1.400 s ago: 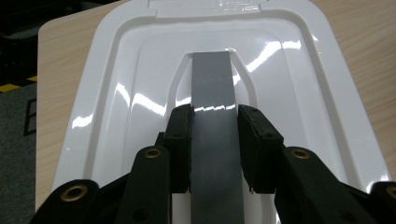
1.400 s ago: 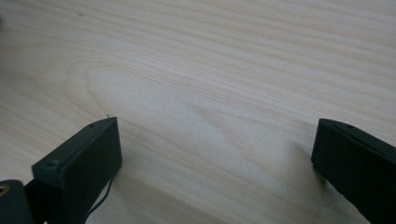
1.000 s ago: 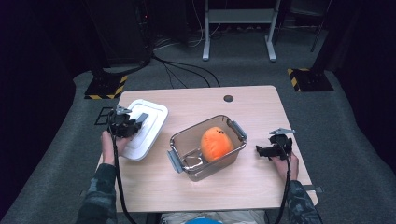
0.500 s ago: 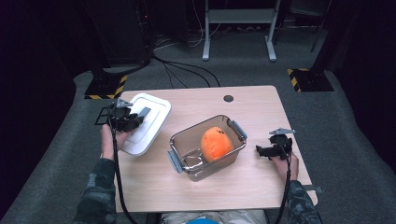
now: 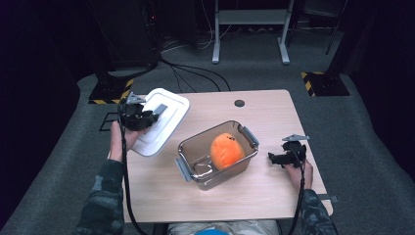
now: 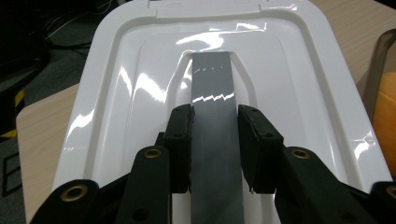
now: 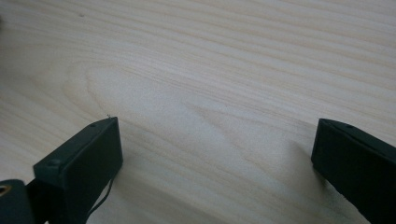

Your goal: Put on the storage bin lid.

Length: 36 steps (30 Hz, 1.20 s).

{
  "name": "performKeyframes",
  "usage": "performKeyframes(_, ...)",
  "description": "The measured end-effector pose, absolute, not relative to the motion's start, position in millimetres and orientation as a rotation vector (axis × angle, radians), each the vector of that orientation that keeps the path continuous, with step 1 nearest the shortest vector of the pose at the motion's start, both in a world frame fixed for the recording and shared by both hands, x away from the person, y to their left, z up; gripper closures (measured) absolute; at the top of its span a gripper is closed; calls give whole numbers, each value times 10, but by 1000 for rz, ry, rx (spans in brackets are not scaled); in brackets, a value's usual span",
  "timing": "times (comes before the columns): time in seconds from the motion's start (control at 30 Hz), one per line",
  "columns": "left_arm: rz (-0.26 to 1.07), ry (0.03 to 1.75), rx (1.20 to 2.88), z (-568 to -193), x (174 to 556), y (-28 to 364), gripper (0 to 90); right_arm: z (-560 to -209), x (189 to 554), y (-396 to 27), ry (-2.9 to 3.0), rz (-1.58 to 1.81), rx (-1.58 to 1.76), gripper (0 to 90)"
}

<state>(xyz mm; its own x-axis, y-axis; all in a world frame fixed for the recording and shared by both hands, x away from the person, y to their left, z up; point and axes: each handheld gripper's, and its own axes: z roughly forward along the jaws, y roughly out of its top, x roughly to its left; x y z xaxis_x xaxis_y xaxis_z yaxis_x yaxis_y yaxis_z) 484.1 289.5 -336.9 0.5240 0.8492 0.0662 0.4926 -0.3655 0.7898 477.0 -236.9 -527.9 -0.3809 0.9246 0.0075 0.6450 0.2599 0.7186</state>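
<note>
A white plastic lid (image 5: 161, 121) with a grey handle strip (image 6: 212, 107) hangs tilted over the table's left edge. My left gripper (image 5: 151, 116) is shut on that grey strip, one pad pressed to each side (image 6: 215, 149). A clear brown container (image 5: 218, 154) with grey side latches sits mid-table, and an orange plush ball (image 5: 226, 150) lies inside it. My right gripper (image 5: 274, 157) rests low at the right of the container, jaws wide apart over bare wood (image 7: 215, 154), nothing between them.
The wooden table (image 5: 274, 112) has a dark round grommet hole (image 5: 239, 103) near its far edge. Grey carpet surrounds it, with cables (image 5: 195, 73) and a metal stand (image 5: 249, 29) beyond. Yellow-black striped bases (image 5: 320, 83) stand on the floor to both sides.
My left gripper has lifted the white lid off the table and carried it up and toward the far left. The right gripper has stayed where it was.
</note>
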Motion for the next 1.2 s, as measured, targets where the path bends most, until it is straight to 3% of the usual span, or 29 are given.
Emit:
performKeyframes(0.57, 531, 874, 2091, -3157, 4688, 2233, 665, -5280, 4769, -2369, 2119, 906, 1425, 12)
performKeyframes(1.2, 409, 666, 2205, -3347, 4578, 1567, 665, -5279, 4768, -2369, 2119, 905, 1425, 13)
